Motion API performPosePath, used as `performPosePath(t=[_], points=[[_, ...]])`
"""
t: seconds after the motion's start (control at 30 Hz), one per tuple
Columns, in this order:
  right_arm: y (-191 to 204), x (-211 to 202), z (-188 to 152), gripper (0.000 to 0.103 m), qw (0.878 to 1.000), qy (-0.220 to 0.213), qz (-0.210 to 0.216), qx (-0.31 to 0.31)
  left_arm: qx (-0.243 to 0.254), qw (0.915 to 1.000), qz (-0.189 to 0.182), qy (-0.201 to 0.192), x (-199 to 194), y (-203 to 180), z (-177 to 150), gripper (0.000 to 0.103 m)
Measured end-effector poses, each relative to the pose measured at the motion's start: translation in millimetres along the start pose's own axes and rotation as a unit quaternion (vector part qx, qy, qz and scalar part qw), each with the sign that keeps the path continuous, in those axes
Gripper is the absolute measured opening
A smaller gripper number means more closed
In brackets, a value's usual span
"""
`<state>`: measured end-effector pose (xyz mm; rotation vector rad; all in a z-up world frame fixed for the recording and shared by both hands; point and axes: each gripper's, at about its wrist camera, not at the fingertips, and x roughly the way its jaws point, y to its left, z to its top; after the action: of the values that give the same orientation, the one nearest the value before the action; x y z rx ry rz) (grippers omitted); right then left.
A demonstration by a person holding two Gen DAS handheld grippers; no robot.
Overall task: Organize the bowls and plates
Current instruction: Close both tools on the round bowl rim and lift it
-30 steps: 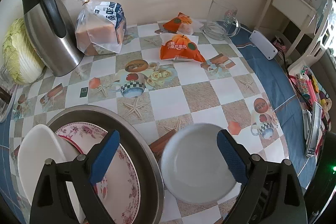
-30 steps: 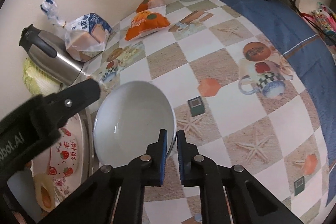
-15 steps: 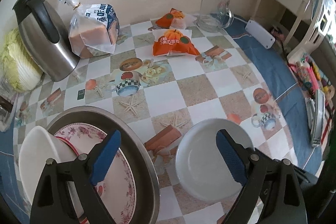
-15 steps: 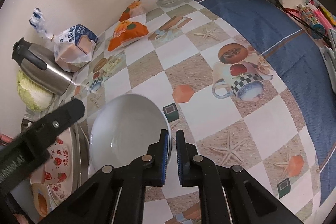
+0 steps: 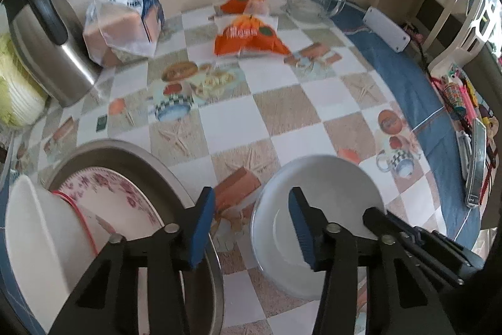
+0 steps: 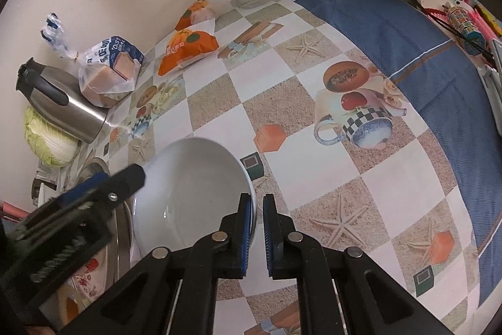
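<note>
Since the earlier frame, the left tool (image 5: pixel 251 225) has sunk toward the white bowl (image 6: pixel 191 190) and its jaws have just been closing to a middling gap around the bowl's near rim, pads not yet pressing. Right tool (image 6: pixel 257 228) grips the opposite rim, closed tight on it. Bowl sits tilted on the table (image 5: pixel 282 102), just beside the steel basin (image 5: pixel 131 153). For a sound handover, seat one pad inside and one outside the rim before release. Within the basin lie a floral plate (image 5: pixel 125 197) and another white dish (image 5: pixel 34 234).
</note>
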<state>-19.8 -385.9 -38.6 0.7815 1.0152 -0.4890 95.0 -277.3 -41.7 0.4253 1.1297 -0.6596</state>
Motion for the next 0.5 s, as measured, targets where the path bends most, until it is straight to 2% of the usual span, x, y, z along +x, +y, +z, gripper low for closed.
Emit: performPosePath(t=[0.13, 0.5], points=[[-0.4, 0.2, 0.0, 0.009, 1.000, 0.001, 0.000, 0.000, -0.002, 0.9999, 0.001, 0.010, 7.6, 0.5, -2.0, 0.038], [-4.1, 2.4, -0.1, 0.008, 1.000, 0.003, -0.002, 0.003, 0.005, 0.9994, -0.016, 0.031, 25.2, -4.8, -7.7, 0.017]])
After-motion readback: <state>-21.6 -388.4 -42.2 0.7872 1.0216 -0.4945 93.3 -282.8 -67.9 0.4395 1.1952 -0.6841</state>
